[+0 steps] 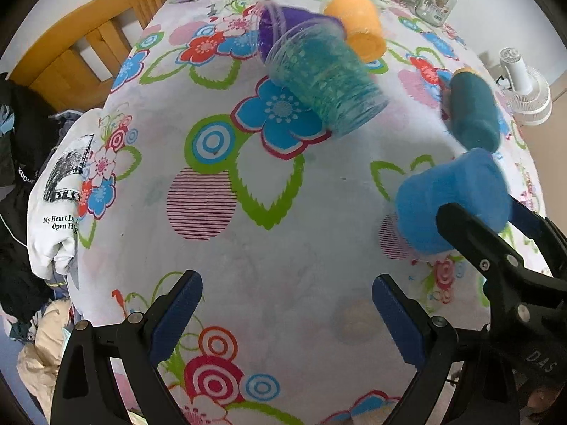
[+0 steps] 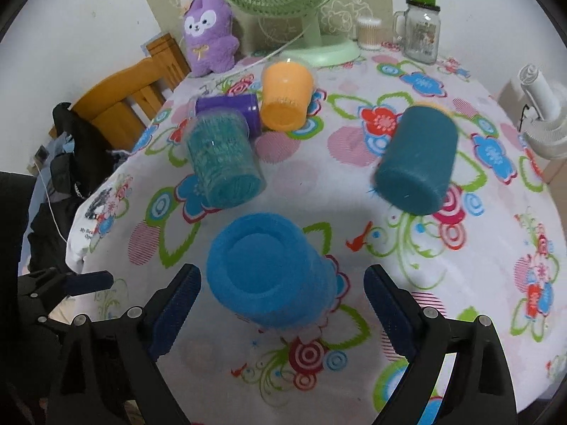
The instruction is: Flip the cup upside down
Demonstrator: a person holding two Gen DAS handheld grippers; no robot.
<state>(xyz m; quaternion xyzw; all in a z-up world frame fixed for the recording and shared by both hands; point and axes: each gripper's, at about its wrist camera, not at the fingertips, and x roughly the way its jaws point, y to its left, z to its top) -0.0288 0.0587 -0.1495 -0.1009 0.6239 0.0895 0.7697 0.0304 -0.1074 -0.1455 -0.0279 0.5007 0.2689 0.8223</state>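
Note:
A bright blue cup (image 2: 269, 276) stands upside down on the flowered tablecloth (image 2: 443, 318), its base facing up, between my right gripper's fingers. My right gripper (image 2: 281, 304) is open around it; I cannot tell whether the pads touch it. In the left wrist view the same blue cup (image 1: 453, 198) sits at the right with the right gripper (image 1: 496, 244) around it. My left gripper (image 1: 287, 311) is open and empty over bare cloth. A dark teal cup (image 2: 414, 159), a clear teal cup (image 2: 223, 159), a purple cup (image 2: 230, 109) and an orange cup (image 2: 287, 95) are upside down farther back.
A green fan (image 2: 294, 10), a purple plush toy (image 2: 209, 35), a glass jar mug (image 2: 421, 32) and a cotton-swab jar (image 2: 368, 32) stand along the back. A white fan (image 2: 542, 113) is at the right. A wooden chair (image 2: 131, 102) with clothes stands left of the table.

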